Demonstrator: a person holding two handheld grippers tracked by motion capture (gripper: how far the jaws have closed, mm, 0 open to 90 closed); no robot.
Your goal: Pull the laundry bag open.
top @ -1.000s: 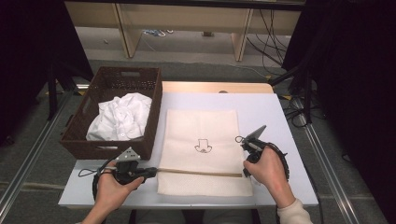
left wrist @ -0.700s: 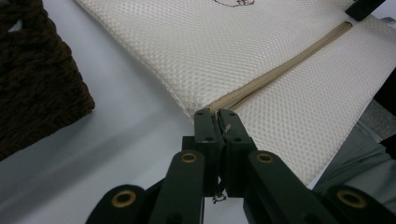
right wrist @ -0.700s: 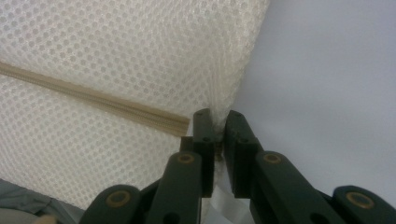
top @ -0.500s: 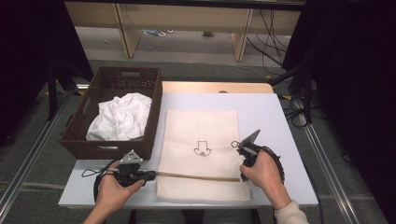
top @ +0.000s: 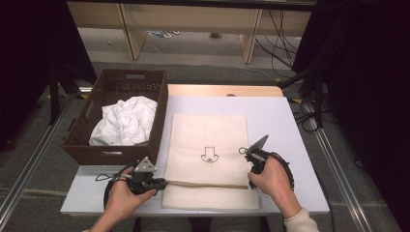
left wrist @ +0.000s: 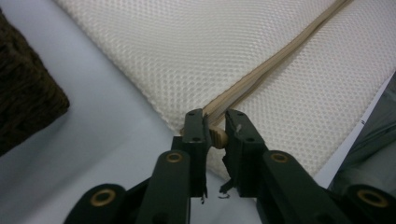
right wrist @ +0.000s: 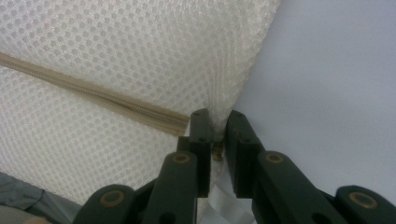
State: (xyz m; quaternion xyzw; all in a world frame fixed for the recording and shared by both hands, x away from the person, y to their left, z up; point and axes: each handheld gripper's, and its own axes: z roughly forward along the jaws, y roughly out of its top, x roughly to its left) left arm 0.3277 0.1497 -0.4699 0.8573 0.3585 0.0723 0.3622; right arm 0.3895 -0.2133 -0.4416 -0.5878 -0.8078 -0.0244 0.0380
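A cream mesh bag [top: 208, 130] with a small black print lies flat on the pale table [top: 275, 111]. A tan zipper [top: 208, 183] crosses it near the front edge. My left gripper [top: 162, 182] sits at the zipper's left end. Its jaws [left wrist: 215, 116] have just been opening and stand slightly apart, with the tan zipper end [left wrist: 217, 136] between them. My right gripper [top: 252, 180] is at the bag's right edge beside the zipper's other end. Its jaws [right wrist: 217, 116] have eased a little, and puckered mesh [right wrist: 219, 93] is still pinched between them.
A dark wicker basket [top: 116, 154] stands at the left of the table, holding crumpled white cloth [top: 125, 121]. Its corner [left wrist: 28, 107] is close to my left gripper. Bare table lies right of the bag, with cables on the floor beyond.
The right hand has drifted slightly toward the front edge along the bag's right side. The left hand and the bag look unchanged.
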